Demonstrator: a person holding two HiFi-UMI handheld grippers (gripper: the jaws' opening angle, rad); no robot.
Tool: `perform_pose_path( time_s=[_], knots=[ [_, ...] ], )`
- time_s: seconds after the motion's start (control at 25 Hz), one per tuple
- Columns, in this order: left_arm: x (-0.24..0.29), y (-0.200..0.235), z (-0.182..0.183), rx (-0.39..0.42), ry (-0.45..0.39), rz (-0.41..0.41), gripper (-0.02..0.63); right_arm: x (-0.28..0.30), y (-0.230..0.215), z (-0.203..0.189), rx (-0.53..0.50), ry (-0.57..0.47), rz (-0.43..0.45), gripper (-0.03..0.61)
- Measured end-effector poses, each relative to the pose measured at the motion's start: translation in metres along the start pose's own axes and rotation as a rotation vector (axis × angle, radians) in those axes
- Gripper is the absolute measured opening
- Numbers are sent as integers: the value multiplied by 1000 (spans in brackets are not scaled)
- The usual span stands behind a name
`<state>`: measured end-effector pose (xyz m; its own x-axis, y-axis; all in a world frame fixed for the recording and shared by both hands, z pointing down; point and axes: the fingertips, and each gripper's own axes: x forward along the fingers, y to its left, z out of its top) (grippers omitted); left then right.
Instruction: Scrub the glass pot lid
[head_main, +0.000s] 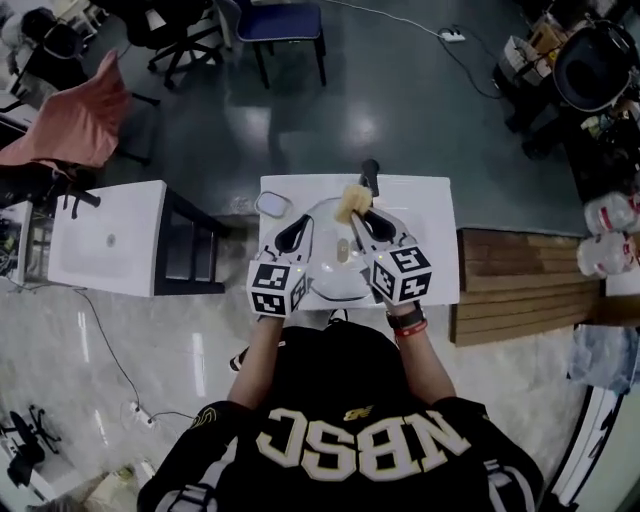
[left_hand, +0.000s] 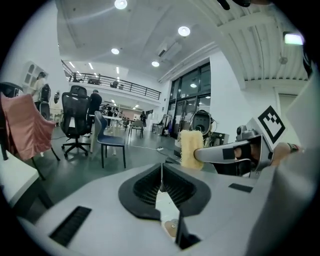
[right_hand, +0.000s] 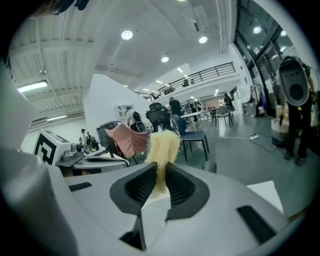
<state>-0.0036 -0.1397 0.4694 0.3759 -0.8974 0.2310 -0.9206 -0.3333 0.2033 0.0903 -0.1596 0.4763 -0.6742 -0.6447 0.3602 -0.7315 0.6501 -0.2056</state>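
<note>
Glass pot lid (head_main: 328, 272) likely handles stiff, slippery and breakable. Left gripper (left_hand: 161, 174) jaws pinch its rim, a sound hold; right gripper (right_hand: 161, 181) clamps a soft sponge (right_hand: 162, 146) above the lid.

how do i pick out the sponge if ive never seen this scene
Look at the small white table in front of the person, where the glass pot lid is. At the lid's far side the right claw pinches the sponge: the only pale yellow, fuzzy thing there.
</note>
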Motion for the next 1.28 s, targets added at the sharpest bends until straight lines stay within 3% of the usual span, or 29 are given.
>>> perform_pose_path(
  time_s=[0.36,0.68,0.92,1.28],
  knots=[
    [-9,35,-13,-71,8,168,25,24,10,-14,-42,74,132,64],
    [-20,53,-57,-101,111,223,25,45,3,-41,-8,167,120,66],
    [-14,68,-117,-120,287,175,25,66,1,-72,8,233,57,66],
    [-3,72,-195,-177,477,83,23,108,24,-157,17,394,67,67]
  ],
)
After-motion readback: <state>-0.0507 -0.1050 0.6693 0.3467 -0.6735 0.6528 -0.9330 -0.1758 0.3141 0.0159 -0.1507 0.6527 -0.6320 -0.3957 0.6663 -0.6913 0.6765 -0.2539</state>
